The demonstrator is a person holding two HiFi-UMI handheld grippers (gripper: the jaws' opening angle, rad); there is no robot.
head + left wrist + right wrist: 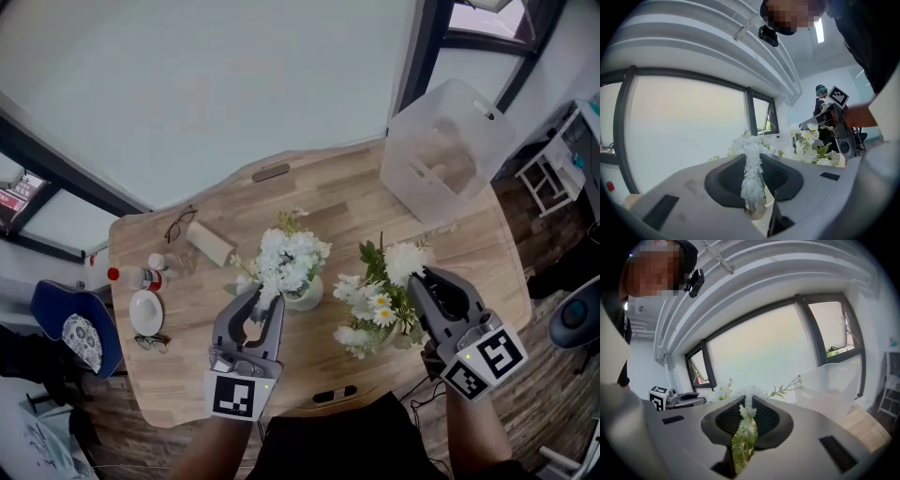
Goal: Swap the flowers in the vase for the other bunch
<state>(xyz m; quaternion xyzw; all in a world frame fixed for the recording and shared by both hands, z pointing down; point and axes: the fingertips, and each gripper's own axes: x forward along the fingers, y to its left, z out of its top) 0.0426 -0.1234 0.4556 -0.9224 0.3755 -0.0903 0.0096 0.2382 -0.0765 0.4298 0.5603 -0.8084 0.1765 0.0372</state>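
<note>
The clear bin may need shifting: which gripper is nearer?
Right. The right gripper, gripping the daisy bunch, is below the clear bin in the head view; the left gripper, gripping white flowers at the vase, is farther down-left.

No words, numbers or brand names can be read anywhere. The only signs are black-and-white square code patterns, without letters: one on the marker cube [234,396] of the left gripper [265,302], another on the right gripper's [419,277] marker cube [486,361]. The small red-labelled bottle [141,277] carries print too small to read.
</note>
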